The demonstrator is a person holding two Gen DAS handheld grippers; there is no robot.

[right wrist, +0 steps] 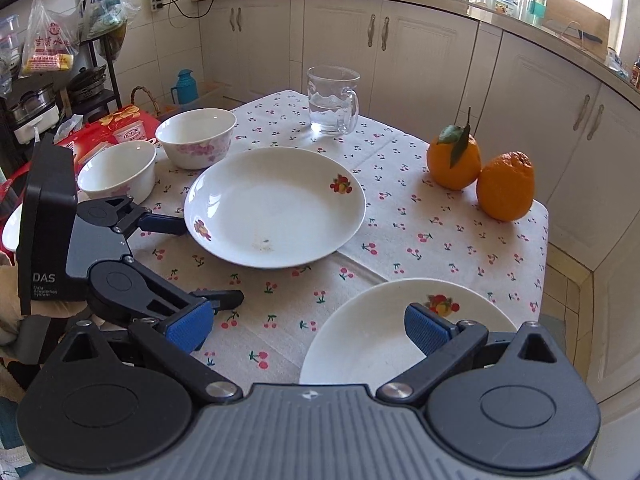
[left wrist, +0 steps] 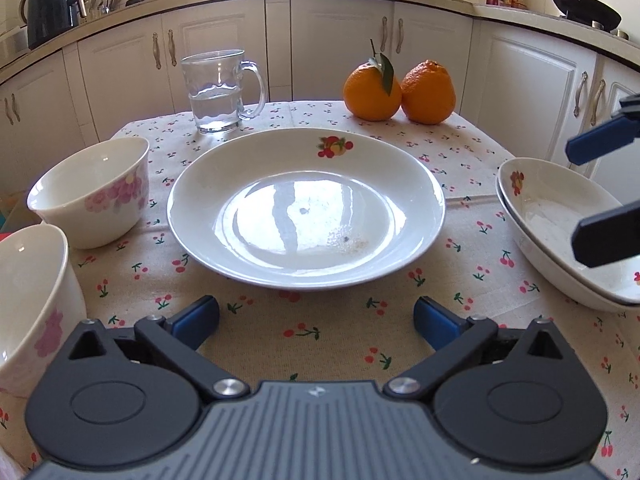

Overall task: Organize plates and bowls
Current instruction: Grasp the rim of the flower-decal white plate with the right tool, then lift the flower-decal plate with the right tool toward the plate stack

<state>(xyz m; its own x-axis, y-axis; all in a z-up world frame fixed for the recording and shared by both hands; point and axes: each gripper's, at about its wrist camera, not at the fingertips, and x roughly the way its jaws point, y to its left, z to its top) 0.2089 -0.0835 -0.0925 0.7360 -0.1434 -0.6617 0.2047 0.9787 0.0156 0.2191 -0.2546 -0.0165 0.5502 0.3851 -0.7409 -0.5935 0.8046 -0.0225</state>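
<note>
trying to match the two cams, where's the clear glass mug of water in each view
Left wrist view: the clear glass mug of water stands upper left of centre, behind the big white plate.
Right wrist view: the mug stands top centre, at the table's far edge.
Shared landmark: the two oranges, right of the mug in both.

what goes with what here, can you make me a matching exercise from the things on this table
Things:
1. glass mug
2. centre plate
3. two oranges
4. left gripper

States:
a. touching each other at the far edge
b. open, holding nothing
c. partly filled with water
d. crumbs on its surface

Pairs: 1-c, 2-d, 3-a, 4-b
</note>
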